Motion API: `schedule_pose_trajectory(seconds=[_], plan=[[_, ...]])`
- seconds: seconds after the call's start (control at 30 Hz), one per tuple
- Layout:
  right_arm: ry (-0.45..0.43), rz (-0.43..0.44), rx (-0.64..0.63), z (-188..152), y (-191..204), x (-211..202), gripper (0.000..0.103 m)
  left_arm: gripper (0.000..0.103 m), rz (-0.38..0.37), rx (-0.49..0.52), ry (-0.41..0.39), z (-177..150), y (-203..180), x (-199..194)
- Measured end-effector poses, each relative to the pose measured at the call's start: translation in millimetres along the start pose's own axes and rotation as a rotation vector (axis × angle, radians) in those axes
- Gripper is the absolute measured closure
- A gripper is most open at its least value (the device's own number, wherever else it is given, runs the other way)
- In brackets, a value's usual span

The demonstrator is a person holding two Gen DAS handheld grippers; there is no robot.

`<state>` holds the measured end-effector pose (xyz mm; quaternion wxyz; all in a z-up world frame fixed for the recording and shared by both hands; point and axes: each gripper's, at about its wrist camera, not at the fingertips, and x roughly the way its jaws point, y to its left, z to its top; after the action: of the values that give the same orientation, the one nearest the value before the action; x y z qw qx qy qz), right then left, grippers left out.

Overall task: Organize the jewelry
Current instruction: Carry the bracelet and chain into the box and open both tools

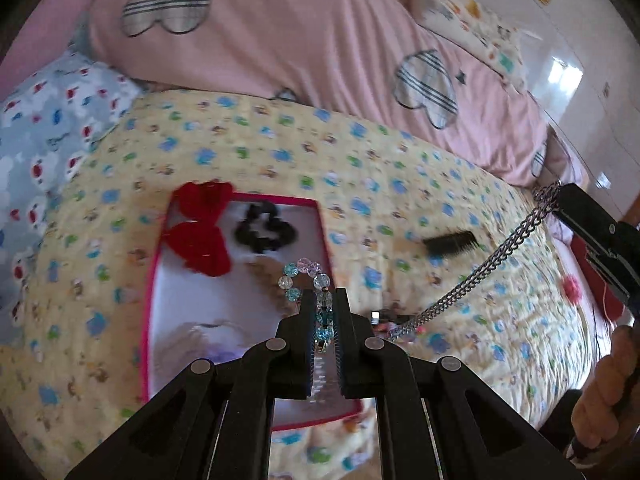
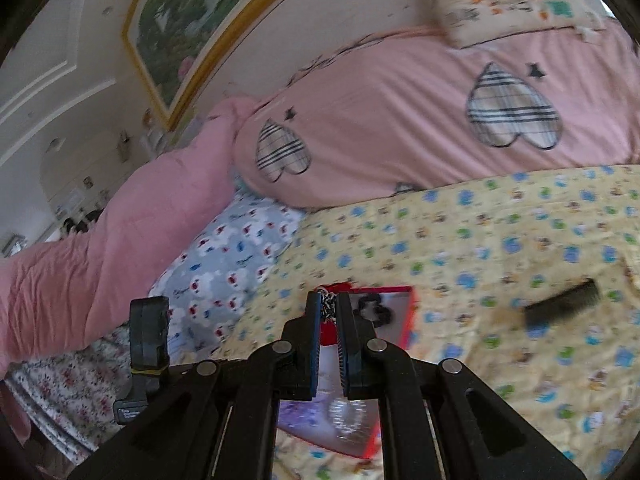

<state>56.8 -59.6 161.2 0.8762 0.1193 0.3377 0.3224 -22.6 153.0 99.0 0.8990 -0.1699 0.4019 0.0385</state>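
Observation:
A bracelet of blue, pink and clear beads is clamped in my left gripper, which hangs over a shallow pink-rimmed box. In the box lie a red bow and a black scrunchie. At the right edge my right gripper is shut on a silver chain; the chain slopes down and its lower end rests on the quilt. In the right wrist view the chain shows between the fingertips of the right gripper, with the box just beyond.
A black comb lies on the yellow patterned quilt right of the box. Small trinkets sit by the chain's end. Pink pillows are piled behind. A hand holds the right device.

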Motion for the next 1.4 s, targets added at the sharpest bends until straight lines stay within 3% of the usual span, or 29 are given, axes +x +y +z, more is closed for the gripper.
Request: schedule_pose_trajectory(seconds=[0.3, 0.5, 0.97, 1.4], plan=[[0.088, 0.041, -0.03, -17.3, 29.7, 46.7, 0.096, 0.096, 0.051, -0.077, 0.016, -7.5, 43.2, -2.2], [0.147, 0.04, -0.041, -36.0, 35.1, 62.8, 0.096, 0.096, 0.061, -0.117, 0.05, -7.7, 61.6, 22.7], [0.337, -0.038, 0.049, -98.3, -11.1, 114.9, 0.096, 0.096, 0.079, -0.17, 0.112, -7.6, 90.7, 80.0], [0.492, 0.038, 0.088, -141.2, -11.2, 160.6, 0.096, 0.096, 0.092, -0.21, 0.149, -11.0, 111.8, 113.1]])
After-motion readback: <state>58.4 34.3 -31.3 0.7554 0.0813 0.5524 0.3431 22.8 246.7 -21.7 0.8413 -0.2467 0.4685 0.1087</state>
